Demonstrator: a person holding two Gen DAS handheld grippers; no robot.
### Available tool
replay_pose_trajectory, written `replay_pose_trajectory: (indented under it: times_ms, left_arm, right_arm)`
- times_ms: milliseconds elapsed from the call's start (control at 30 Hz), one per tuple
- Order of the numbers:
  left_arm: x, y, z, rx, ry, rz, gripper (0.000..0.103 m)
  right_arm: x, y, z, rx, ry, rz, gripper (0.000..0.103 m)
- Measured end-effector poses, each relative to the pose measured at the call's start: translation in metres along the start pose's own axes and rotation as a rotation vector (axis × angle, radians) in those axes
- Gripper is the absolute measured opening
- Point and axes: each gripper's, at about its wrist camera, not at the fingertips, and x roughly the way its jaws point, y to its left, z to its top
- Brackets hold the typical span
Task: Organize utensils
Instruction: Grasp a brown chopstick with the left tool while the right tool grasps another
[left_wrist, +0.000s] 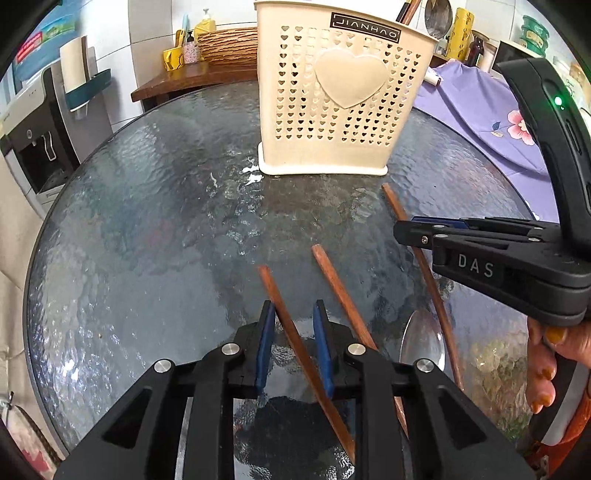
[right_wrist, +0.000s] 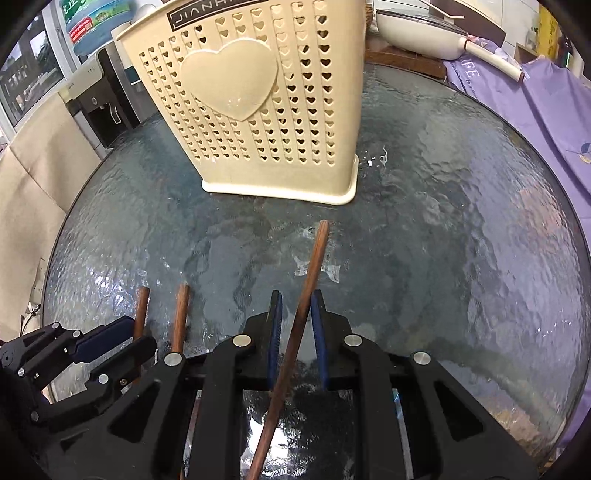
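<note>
A cream perforated utensil holder (left_wrist: 332, 99) stands upright at the far middle of the round glass table (left_wrist: 140, 221); it also shows in the right wrist view (right_wrist: 266, 110). Three brown chopsticks lie on the glass. My left gripper (left_wrist: 293, 314) is open, its jaws on either side of the left chopstick (left_wrist: 291, 332). A second chopstick (left_wrist: 341, 291) lies just to its right. My right gripper (right_wrist: 297, 306) is open around the third chopstick (right_wrist: 306, 295), low over the glass. A metal spoon (left_wrist: 421, 343) lies beside that chopstick.
A purple flowered cloth (left_wrist: 480, 107) covers the right rear. A wooden shelf (left_wrist: 192, 77) with bottles and a woven basket stands behind the table. A water dispenser (left_wrist: 33, 140) is at the left. A white pan (right_wrist: 417, 33) sits at the back.
</note>
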Motion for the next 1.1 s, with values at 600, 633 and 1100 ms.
replay_pose_trajectory:
  times_ms: [600, 633, 1100]
  left_arm:
    - [-0.0005, -0.0042, -0.0015, 0.014, 0.003, 0.02, 0.011]
    - [-0.0005, -0.004, -0.0013, 0.013, 0.004, 0.019, 0.011]
    - [0.0026, -0.0004, 0.0043, -0.012, 0.005, 0.011, 0.007]
  right_arm:
    - [0.001, 0.0058, -0.0024, -0.046, -0.006, -0.039, 0.01]
    - [0.001, 0.007, -0.0031, -0.05, -0.007, -0.042, 0.01]
    - [-0.0012, 0.0029, -0.0057, -0.047, -0.024, -0.028, 0.007]
